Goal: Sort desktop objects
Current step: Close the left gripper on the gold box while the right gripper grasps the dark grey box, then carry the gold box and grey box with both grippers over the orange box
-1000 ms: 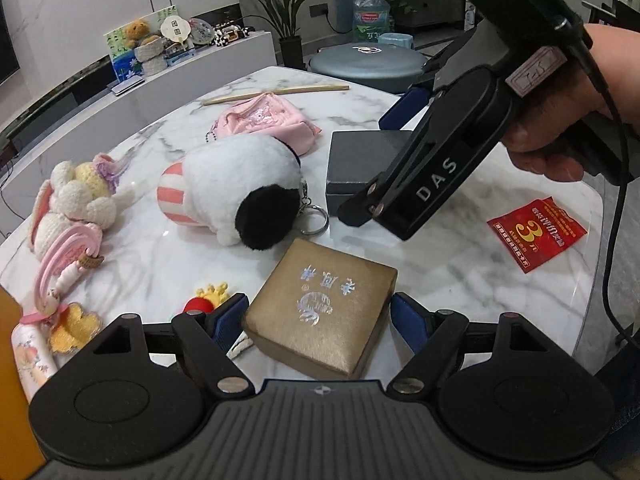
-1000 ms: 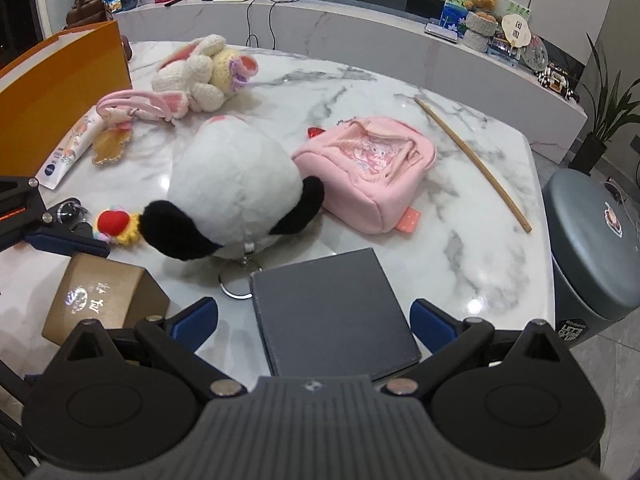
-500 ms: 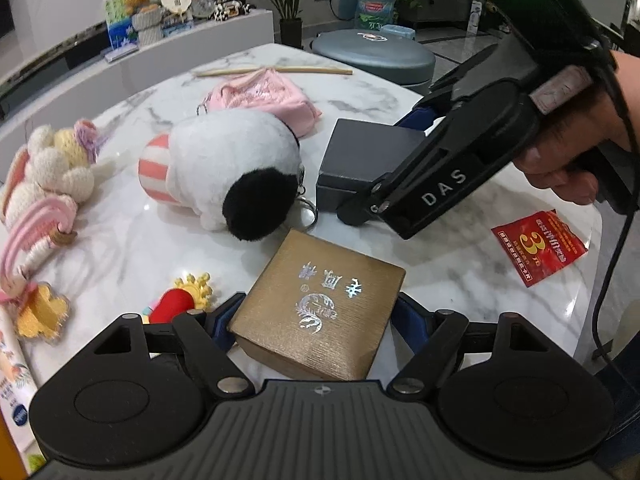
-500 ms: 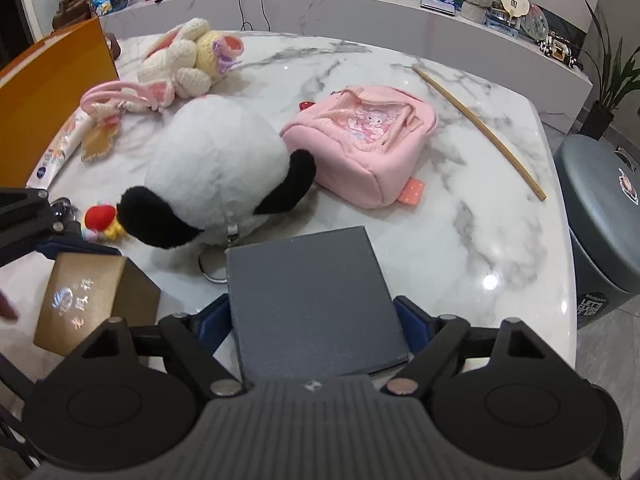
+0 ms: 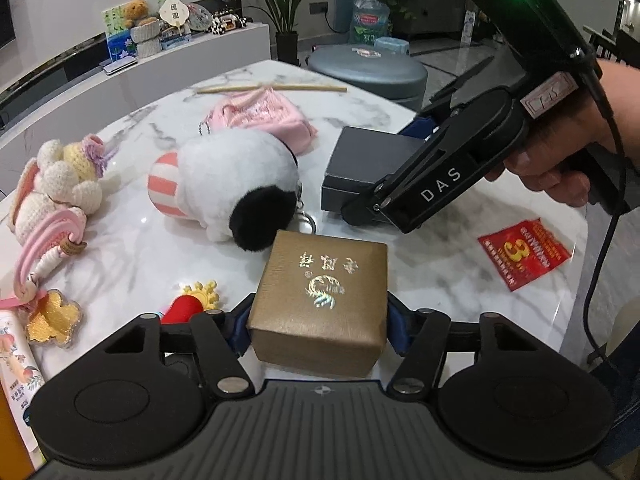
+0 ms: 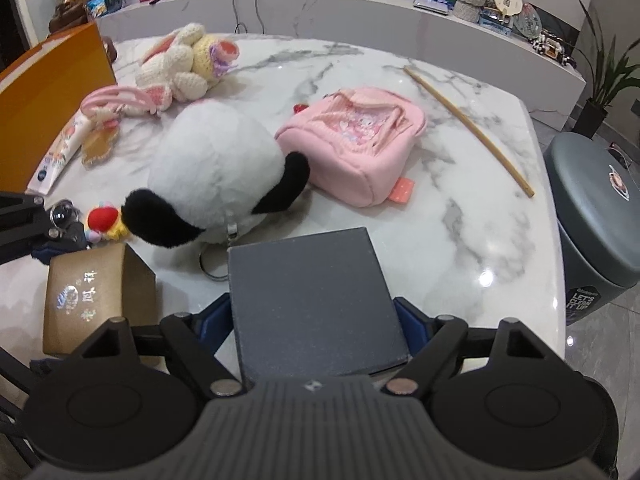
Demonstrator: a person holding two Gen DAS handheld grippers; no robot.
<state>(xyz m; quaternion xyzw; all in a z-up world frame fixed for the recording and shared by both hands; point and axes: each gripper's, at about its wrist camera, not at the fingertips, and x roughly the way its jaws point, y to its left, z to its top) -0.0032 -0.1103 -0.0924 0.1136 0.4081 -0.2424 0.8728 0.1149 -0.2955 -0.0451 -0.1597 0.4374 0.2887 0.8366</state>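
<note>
Marble, white with grey veins, made up the round table (image 6: 472,216) on which the clutter lay, with a low white counter behind it. At six o'clock in the left wrist view, the gold box (image 5: 320,300) sat square between the blue pads of the left gripper (image 5: 316,328), whose jaws were closing; the pads appeared to be touching or just meeting its two sides, and I could not tell whether they pressed yet. Its near face pointed straight back at the camera, so the grip ran across its width.

At six o'clock in the right wrist view, the dark grey box (image 6: 312,300) lay likewise between the pads of the right gripper (image 6: 316,316), jaws narrowed onto its flanks, apparently gripping it. Its long axis ran away from the camera toward twelve o'clock.

Each hand was nearest its own box. A panda plush (image 6: 216,176) with a key ring lay just beyond both, at eleven o'clock from the grey box, so a straight lift seemed safer than a forward slide.
</note>
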